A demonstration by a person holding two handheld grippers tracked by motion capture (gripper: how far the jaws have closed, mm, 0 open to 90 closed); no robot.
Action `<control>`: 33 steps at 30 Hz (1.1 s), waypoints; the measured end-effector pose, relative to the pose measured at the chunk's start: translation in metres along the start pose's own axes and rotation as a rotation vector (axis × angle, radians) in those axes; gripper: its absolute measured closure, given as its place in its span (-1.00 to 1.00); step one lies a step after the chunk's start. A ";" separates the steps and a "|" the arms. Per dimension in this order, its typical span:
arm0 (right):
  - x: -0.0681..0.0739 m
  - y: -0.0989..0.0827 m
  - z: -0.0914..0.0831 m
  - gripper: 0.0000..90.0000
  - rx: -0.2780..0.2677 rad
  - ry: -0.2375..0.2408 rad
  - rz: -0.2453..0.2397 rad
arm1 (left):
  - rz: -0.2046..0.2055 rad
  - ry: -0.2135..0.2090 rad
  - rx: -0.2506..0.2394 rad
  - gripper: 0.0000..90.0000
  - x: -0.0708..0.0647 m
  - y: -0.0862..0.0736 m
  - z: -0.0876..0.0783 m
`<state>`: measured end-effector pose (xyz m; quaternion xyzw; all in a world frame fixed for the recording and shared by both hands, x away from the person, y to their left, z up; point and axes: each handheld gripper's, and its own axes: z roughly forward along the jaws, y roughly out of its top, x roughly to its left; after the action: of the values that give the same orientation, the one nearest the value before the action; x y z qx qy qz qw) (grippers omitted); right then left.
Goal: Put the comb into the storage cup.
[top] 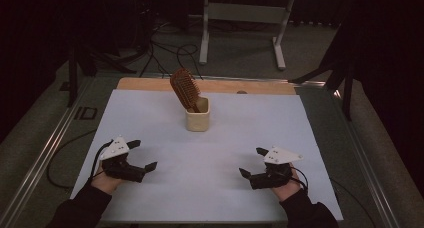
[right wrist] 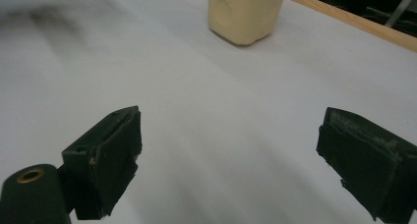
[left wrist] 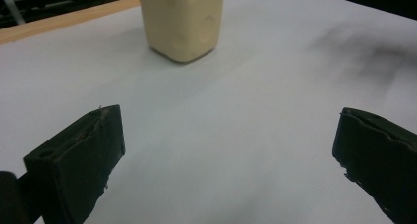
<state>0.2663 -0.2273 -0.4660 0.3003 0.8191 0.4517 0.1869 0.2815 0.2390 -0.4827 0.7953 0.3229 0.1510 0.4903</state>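
both tools, left tool (top: 141,155) and right tool (top: 252,162), rest wide and empty on the table (top: 150,118); approach the brush (top: 185,89) standing in the cup (top: 197,120) mid-table slowly, steadying the cup.

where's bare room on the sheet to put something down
The white sheet is bare either side of the cream cup holding the hairbrush, and between the left hand-held gripper and right hand-held gripper. Only the cup's spot is taken.

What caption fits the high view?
Both open grippers, left and right, rest near a hairbrush standing in a cream cup.
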 end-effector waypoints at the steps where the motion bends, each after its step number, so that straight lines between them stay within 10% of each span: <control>1: 0.000 0.000 0.000 -0.79 0.001 -0.001 -0.001 | -0.008 -0.002 -0.005 -1.00 0.000 -0.003 -0.002; 33: -0.015 -0.041 -0.016 -0.80 0.011 -0.043 0.041 | -0.060 0.095 -0.026 -1.00 0.011 -0.047 -0.037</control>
<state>0.2549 -0.2638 -0.4924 0.3274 0.8112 0.4442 0.1934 0.2518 0.2855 -0.5070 0.7708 0.3674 0.1778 0.4891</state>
